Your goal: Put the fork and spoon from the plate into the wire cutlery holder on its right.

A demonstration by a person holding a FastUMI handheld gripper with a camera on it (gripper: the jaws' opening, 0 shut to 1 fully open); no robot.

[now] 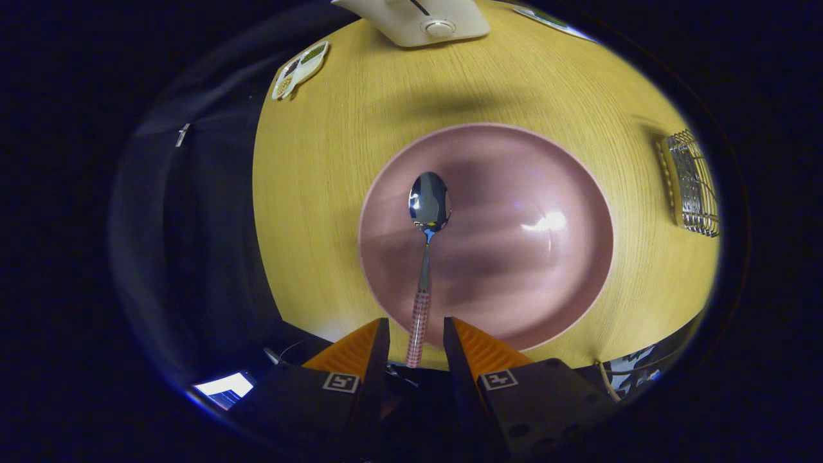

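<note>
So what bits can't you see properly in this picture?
- Spoon: its patterned handle end runs down between the gripper fingers, so I can't tell whether they touch it.
- Wire cutlery holder: far beyond the plate, squashed by the fisheye; its contents are unreadable.
- Beige device: cut off past the table.

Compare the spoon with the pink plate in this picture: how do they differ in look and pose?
The spoon is shiny silver metal with a chequered handle; the plate is plain matt pink. The spoon is long and slim; the plate is broad and round. The spoon's handle end lies between the open tongs; the plate lies beyond them. Both catch highlights and sit over the yellow table.
</note>
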